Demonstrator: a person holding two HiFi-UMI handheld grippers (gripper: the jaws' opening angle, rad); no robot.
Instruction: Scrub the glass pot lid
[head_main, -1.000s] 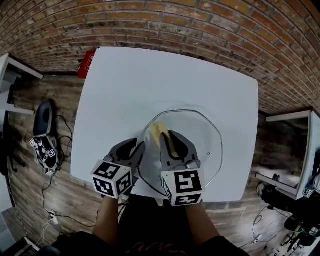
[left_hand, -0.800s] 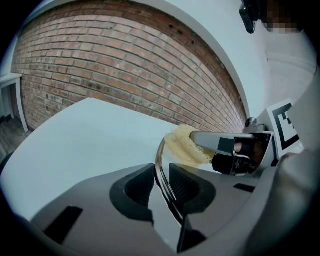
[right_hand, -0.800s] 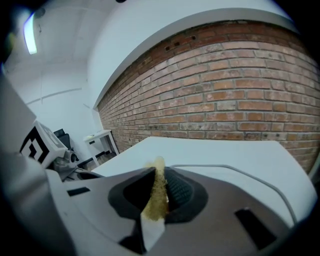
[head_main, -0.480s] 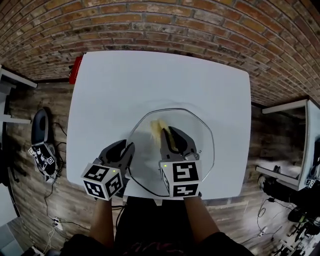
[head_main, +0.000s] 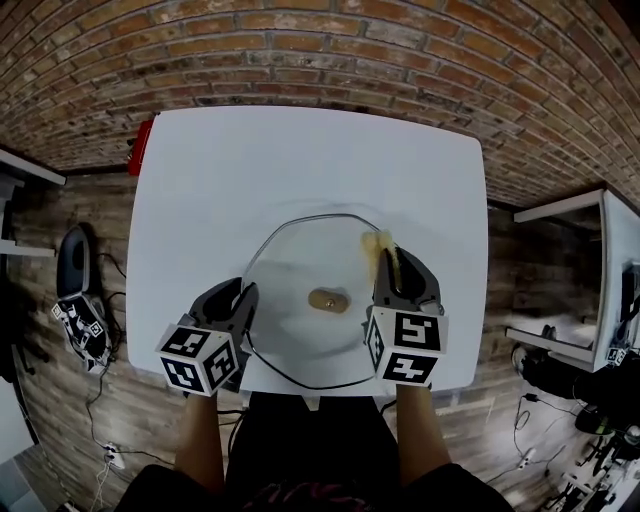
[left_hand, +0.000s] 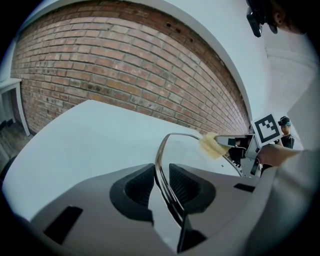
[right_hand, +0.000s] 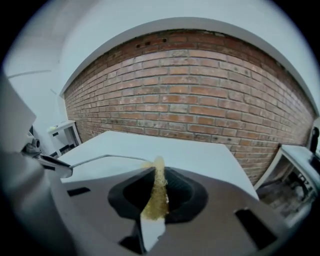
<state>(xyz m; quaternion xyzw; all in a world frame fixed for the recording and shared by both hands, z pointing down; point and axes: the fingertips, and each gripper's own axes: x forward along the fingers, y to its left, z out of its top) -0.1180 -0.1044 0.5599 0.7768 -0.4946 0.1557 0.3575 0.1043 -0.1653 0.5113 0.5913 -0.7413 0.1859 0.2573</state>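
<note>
While the L gripper (head_main: 240, 298) has its jaws clamped on the near-left rim of the glass pot lid (head_main: 300, 262), lying flat on the white counter (head_main: 300, 165), the R gripper (head_main: 395, 268) jaws pinch a yellow sponge (head_main: 377, 245) at the lid's far-right rim.

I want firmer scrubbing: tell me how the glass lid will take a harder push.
The glass lid looks rigid, so it likely won't flex under the sponge. Held at its rim by the left gripper, it may pivot or slip on the smooth table. Being glass, it could break if it slides off the near edge.
</note>
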